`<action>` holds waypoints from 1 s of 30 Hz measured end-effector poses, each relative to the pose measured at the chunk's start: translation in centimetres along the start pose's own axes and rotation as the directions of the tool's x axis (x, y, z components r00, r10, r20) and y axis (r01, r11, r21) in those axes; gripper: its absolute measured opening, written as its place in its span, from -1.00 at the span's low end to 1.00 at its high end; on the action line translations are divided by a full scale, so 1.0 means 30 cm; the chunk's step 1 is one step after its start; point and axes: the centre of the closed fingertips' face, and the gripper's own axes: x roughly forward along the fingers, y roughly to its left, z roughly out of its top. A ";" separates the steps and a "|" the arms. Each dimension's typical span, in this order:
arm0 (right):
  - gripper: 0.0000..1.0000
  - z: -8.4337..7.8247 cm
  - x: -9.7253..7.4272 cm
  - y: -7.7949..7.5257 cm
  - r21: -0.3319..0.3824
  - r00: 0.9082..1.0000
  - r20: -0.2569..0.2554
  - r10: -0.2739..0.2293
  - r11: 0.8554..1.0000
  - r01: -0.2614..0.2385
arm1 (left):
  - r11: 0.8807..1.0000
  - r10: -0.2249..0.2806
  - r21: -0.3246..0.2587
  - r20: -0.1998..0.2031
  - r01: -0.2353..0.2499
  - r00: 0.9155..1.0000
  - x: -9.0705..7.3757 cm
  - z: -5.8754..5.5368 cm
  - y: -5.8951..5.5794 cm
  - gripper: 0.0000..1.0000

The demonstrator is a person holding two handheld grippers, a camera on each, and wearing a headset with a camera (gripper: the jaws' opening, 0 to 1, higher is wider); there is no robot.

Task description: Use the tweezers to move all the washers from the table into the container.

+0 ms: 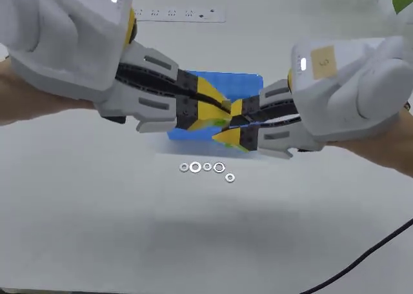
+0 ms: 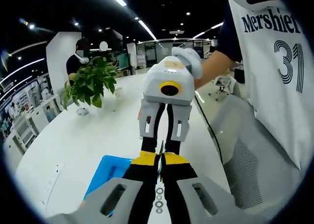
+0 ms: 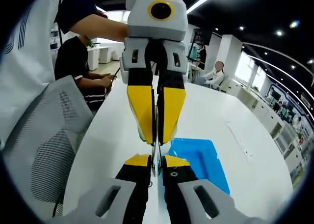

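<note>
Several small metal washers [image 1: 207,167] lie in a short row on the white table, just in front of a blue container [image 1: 248,85]. Above them my left gripper [image 1: 224,111] and right gripper [image 1: 231,127] meet tip to tip. Thin metal tweezers [image 3: 156,153] run between both pairs of jaws, and each gripper is shut on them. In the left gripper view the washers [image 2: 159,201] show below my jaws and the container [image 2: 105,172] sits to their left. The right gripper view has the container [image 3: 201,157] to the right of the jaws.
A white power strip [image 1: 174,13] lies at the table's far edge. A black cable [image 1: 361,262] crosses the near right corner. A potted plant [image 2: 91,81] stands further along the table. A mesh chair [image 3: 49,135] and seated people are off the table's side.
</note>
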 end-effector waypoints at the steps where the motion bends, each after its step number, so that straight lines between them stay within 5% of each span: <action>1: -0.80 -0.006 0.003 0.016 0.007 1.000 -0.001 0.003 1.000 -0.003 | 1.000 -0.002 -0.009 0.000 0.002 1.000 0.004 -0.006 -0.014 -0.88; 11: -0.80 -0.084 0.031 0.138 0.053 0.998 -0.030 0.058 0.997 -0.056 | 0.997 -0.038 -0.072 -0.027 0.036 0.999 0.047 -0.078 -0.121 -0.88; 30: -0.80 -0.168 0.045 0.136 0.101 0.997 -0.065 0.051 0.994 -0.044 | 0.992 -0.044 -0.117 -0.023 0.041 0.999 0.097 -0.132 -0.107 -0.88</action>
